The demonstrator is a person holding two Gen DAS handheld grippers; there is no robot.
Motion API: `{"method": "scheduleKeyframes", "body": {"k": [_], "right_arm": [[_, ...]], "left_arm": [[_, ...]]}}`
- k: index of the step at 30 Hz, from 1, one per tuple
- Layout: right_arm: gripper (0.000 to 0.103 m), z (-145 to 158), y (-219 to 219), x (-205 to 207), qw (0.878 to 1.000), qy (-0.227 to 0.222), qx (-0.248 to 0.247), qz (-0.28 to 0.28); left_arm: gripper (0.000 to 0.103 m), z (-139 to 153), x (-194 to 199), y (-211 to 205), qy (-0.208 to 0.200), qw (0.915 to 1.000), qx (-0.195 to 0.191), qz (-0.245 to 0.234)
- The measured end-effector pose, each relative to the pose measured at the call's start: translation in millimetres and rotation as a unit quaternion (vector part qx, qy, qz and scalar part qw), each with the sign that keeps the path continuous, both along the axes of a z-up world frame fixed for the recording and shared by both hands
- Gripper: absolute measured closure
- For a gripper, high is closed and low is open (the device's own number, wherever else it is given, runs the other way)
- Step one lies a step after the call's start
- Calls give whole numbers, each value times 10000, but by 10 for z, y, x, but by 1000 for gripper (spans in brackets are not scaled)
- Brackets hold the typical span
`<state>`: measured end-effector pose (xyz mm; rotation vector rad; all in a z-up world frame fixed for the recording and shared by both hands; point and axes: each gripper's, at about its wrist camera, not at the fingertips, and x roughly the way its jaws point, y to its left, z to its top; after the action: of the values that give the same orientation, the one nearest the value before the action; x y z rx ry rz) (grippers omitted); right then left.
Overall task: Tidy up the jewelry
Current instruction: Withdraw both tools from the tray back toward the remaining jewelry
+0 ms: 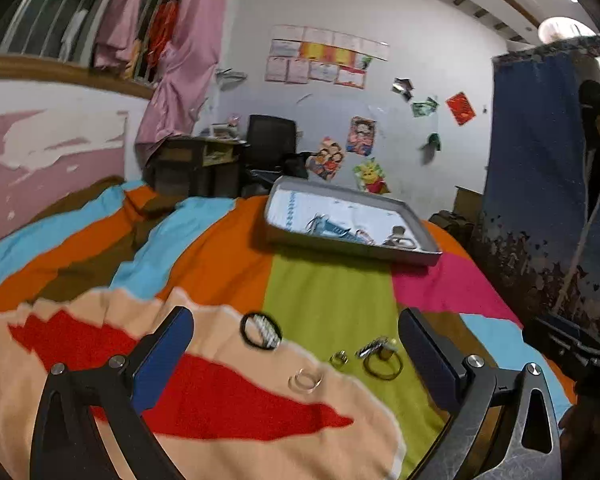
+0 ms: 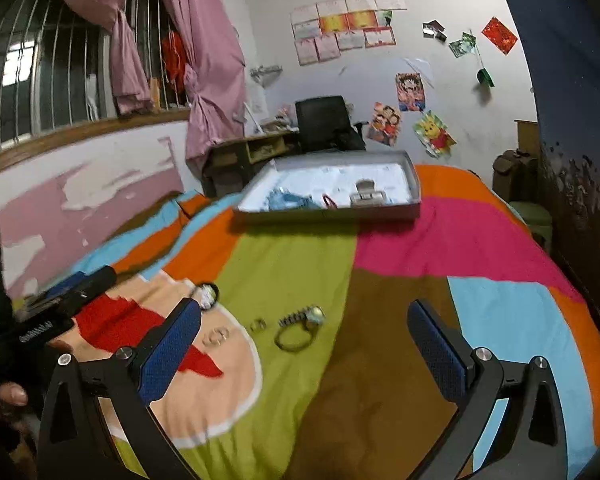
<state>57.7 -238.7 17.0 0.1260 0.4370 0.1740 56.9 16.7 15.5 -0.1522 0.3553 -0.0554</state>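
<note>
Blue rubber pads, both claws spread wide and holding nothing. My left gripper (image 1: 296, 344) hangs low over the bedspread (image 1: 328, 292) with the loose jewelry right between and just beyond its fingertips; my right gripper (image 2: 304, 332) sits further right, so the same pieces lie ahead and to its left.

Nearest the left claw: a clear ring (image 1: 306, 380) on the peach patch. Just past it a small gold ring (image 1: 339, 359), then a thin gold hoop (image 1: 383, 366) touching a beaded clasp piece (image 1: 374, 346) whose long axis runs left-low to right-high. Left of these, a black hair tie with a sparkly bar (image 1: 261, 331).

Judgement: left arm is nearer and better centred; the clear ring is the first pick.

The right wrist view shows the left gripper's body and a thumb at its lower left edge, and its own left finger partly covers the hair tie (image 2: 208, 294). The left view shows that piece whole.

Far: the grey tray (image 1: 428, 258), well apart, already holding a blue item and what may be a silver clip; blur makes that uncertain.
</note>
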Motion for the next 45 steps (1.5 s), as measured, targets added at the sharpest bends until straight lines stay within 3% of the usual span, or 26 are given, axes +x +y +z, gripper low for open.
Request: {"method": "scheduleKeyframes", "body": {"k": [3, 11, 19, 34, 40, 45], "right_arm": [[1, -37, 47, 13, 10000, -5, -76, -4], [1, -66, 118, 7, 9998, 62, -199, -41], [1, -21, 150, 93, 9994, -23, -280, -216], [1, 217, 126, 652, 9956, -359, -861, 58], [1, 248, 80, 916, 9959, -471, -769, 33], [1, 91, 43, 1157, 9977, -337, -581, 59]], "left_arm": [[0, -110, -45, 15, 81, 9998, -123, 101], [0, -212, -42, -21, 194, 9998, 30, -40], [0, -210, 77, 101, 245, 9993, -130, 230], [0, -125, 576, 84, 476, 9979, 114, 430], [0, -142, 762, 46, 546, 9971, 185, 505], [0, -215, 897, 19, 631, 9962, 307, 523]]}}
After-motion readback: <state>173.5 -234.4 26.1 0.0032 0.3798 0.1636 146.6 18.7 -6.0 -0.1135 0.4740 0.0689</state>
